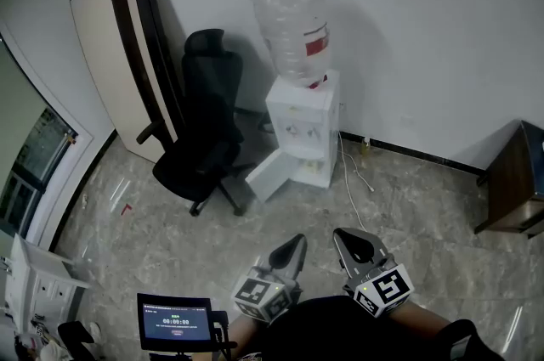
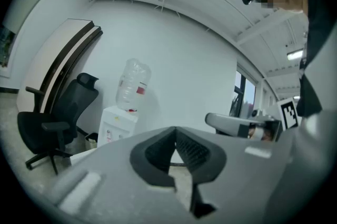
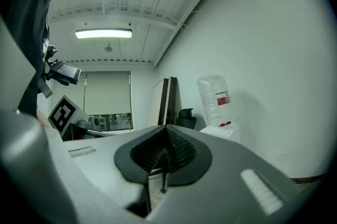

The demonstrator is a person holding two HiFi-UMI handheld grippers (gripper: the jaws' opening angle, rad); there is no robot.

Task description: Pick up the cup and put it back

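Found left gripper (image 1: 296,245) and right gripper (image 1: 347,239) side by side, level over the floor (image 1: 408,206), both jaws closed, empty. Noted water dispenser (image 1: 302,130) and office chair (image 1: 200,147) against the wall. Unable to locate cup in any view.

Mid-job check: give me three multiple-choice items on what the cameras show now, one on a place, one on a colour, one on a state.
1. In the head view, the black office chair stands where relative to the water dispenser?
A. to its left
B. to its right
C. on top of it

2. The label on the dispenser's bottle is:
A. blue
B. red
C. green

3. The right gripper has its jaws:
A. wide apart
B. closed on a cup
C. together with nothing between them

Answers:
1 A, the chair sits between the leaning board and the dispenser.
2 B, a red label shows on the clear bottle.
3 C, the right gripper view shows the pads meeting, with nothing between them.
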